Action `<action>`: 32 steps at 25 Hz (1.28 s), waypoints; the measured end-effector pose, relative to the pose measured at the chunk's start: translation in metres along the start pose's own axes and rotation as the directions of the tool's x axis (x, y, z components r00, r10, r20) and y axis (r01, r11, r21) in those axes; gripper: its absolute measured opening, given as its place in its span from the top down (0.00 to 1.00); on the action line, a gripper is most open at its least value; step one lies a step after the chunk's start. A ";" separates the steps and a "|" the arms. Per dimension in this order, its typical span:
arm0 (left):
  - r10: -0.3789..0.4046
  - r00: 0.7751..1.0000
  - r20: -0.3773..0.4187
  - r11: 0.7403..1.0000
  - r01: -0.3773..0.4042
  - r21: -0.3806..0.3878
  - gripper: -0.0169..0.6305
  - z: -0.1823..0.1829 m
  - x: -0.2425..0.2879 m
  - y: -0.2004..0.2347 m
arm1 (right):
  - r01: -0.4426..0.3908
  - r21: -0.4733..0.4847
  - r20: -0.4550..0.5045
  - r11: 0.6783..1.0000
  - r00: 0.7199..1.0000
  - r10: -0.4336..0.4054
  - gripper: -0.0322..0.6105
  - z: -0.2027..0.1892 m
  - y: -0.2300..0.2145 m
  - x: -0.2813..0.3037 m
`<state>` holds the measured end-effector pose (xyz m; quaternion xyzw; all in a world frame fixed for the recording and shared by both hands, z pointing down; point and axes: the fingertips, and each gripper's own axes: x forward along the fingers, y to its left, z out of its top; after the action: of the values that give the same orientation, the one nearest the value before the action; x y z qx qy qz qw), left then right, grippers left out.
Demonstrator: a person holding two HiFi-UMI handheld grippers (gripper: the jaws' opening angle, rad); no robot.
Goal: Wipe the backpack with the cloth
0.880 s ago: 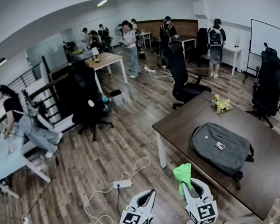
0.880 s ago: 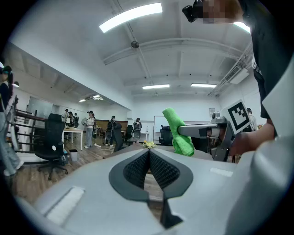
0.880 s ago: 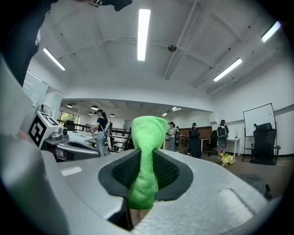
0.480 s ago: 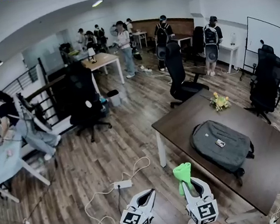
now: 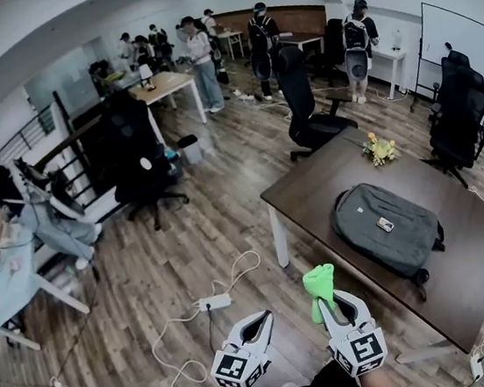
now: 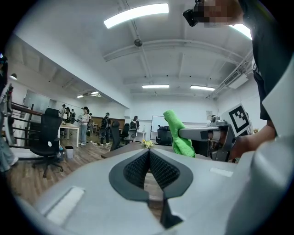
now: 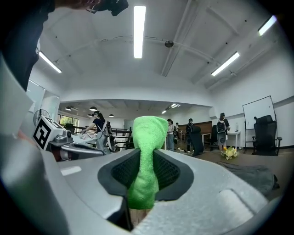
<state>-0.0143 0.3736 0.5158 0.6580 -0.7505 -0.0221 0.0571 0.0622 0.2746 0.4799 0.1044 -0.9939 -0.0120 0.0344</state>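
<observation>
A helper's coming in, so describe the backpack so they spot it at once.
Look for the dark brown table with white legs. The backpack lies flat on it, grey and soft. Its only neighbour there is a small yellow flower bunch at the far end.

Head view: high, facing fwd & steeply down, backpack (image 5: 386, 228) ahead-right, mid-range. Left gripper (image 5: 260, 320) view: low, along own jaws, short of backpack. Right gripper (image 5: 330, 299) view: likewise, backpack at right edge. All share flowers (image 5: 380, 149) behind backpack.
</observation>
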 end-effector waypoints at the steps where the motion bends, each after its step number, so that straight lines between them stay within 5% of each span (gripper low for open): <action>1: -0.005 1.000 -0.002 1.000 0.005 -0.003 0.95 0.001 0.003 0.001 | 0.006 0.008 -0.002 1.000 1.000 -0.006 0.81 -0.001 -0.004 0.002; 10: -0.047 0.999 -0.012 0.999 0.047 -0.014 0.95 0.009 0.062 0.019 | 0.037 0.010 -0.097 0.999 0.995 -0.036 0.81 -0.016 -0.051 0.044; 24: -0.095 0.995 -0.043 0.995 0.095 -0.009 0.95 0.028 0.196 0.038 | 0.077 0.041 -0.072 0.996 0.995 -0.074 0.81 -0.002 -0.171 0.117; 32: -0.134 0.989 -0.054 0.991 0.133 -0.021 0.95 0.030 0.258 0.029 | 0.233 0.055 -0.140 0.971 0.965 -0.223 0.81 -0.016 -0.274 0.114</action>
<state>-0.0797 0.1204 0.5042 0.7067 -0.7026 -0.0140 0.0819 0.0091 -0.0170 0.4944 0.2197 -0.9706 0.0265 0.0949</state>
